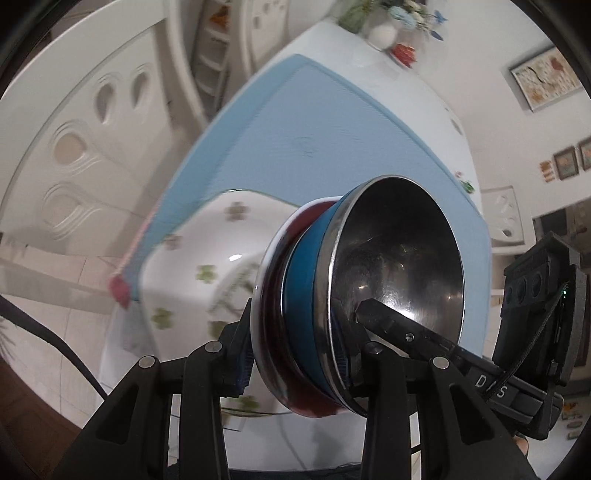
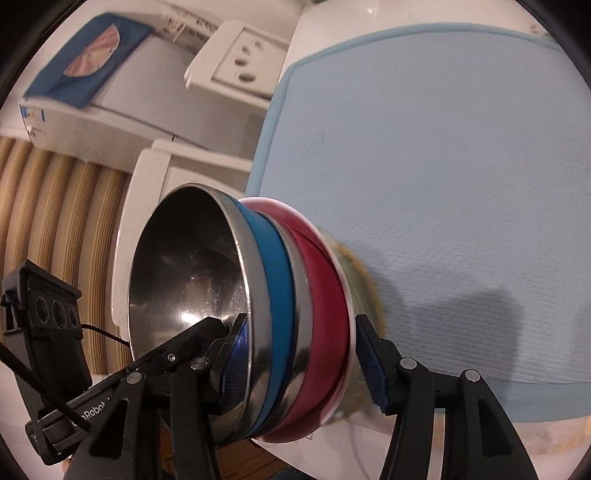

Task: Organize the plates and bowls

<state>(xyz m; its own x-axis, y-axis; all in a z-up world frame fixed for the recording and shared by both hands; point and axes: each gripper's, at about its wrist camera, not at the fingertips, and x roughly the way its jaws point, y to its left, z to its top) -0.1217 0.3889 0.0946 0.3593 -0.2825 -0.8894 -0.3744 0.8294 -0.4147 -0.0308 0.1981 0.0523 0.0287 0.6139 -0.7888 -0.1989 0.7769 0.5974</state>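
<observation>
A nested stack of bowls is held tilted above the blue mat: a steel bowl [image 1: 402, 251] on top, a blue bowl [image 1: 301, 295] under it and a red bowl with a white rim [image 1: 271, 295] at the bottom. My left gripper [image 1: 299, 354] is shut on one side of the stack's rims. My right gripper [image 2: 303, 354] is shut on the opposite side, over the steel bowl [image 2: 188, 273], blue bowl [image 2: 275, 295] and red bowl [image 2: 325, 306]. A white plate with green flowers [image 1: 207, 266] lies under the stack.
The blue mat [image 2: 443, 184] covers a white table [image 1: 369, 51]. A white chair [image 1: 74, 129] stands at the table's left. A vase of flowers [image 1: 388, 22] stands at the far end. A white appliance with a blue cloth [image 2: 85, 55] stands beyond the table.
</observation>
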